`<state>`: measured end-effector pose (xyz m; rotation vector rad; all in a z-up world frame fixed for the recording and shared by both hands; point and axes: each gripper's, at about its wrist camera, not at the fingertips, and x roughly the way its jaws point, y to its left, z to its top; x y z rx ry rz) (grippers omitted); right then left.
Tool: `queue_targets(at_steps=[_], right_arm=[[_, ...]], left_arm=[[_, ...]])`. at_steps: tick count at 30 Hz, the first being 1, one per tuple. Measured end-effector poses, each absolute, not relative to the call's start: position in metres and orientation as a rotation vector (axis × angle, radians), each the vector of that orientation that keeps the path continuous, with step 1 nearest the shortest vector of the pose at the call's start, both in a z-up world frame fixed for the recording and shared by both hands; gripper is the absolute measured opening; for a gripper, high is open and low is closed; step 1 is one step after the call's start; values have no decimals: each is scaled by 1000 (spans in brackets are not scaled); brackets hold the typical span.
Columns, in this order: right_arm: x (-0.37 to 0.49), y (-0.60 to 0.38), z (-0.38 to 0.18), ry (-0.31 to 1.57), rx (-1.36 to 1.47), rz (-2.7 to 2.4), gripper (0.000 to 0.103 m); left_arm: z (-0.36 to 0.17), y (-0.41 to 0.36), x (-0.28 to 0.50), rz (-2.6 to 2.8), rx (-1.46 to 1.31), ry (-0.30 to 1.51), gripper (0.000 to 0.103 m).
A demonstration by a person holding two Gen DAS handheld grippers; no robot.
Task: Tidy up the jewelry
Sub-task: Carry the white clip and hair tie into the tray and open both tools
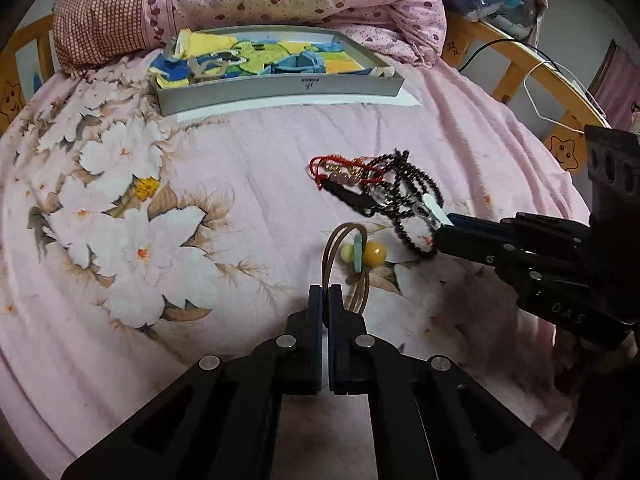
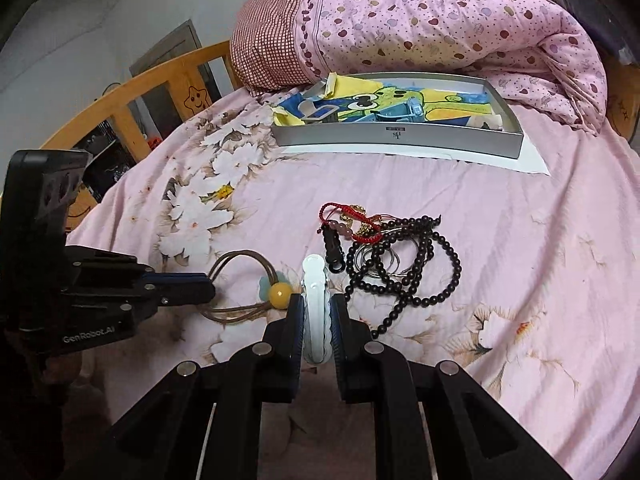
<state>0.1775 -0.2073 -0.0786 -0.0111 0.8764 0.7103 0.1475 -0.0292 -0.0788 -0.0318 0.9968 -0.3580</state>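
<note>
A brown cord necklace with a yellow bead (image 1: 362, 258) lies on the pink bed. My left gripper (image 1: 325, 296) is shut on its cord; it also shows in the right wrist view (image 2: 210, 286), with the bead (image 2: 280, 295) beside it. My right gripper (image 2: 316, 312) is shut on a white hair clip (image 2: 316, 304), seen in the left wrist view (image 1: 434, 210) at the right gripper (image 1: 442, 228). A pile of dark bead strands (image 2: 404, 264), a red string bracelet (image 2: 352, 216) and a black clip (image 2: 334, 248) lies just ahead. A grey tray (image 2: 400, 138) stands farther back.
The tray (image 1: 280, 92) holds a cartoon-print cloth and a few small items. A rolled pink quilt (image 2: 440, 24) lies behind it. A wooden bed rail (image 2: 160, 88) runs along the left, and another (image 1: 520, 68) along the right with a white wire hanger.
</note>
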Motion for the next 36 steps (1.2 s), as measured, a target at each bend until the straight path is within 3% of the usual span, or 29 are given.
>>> queue_targets(at_steps=[18,30,36], right_arm=[[212,-208,-36,747,50,707,13],[326,-208,3,667,79,644,13],[388,-214,-6,711,120,594,13]], left_arm=[[-2,-25,190,-319,-36,839,0],[40,-18,301,-264,-43,704,0],[32,-12,360,-231,-112,698,0]])
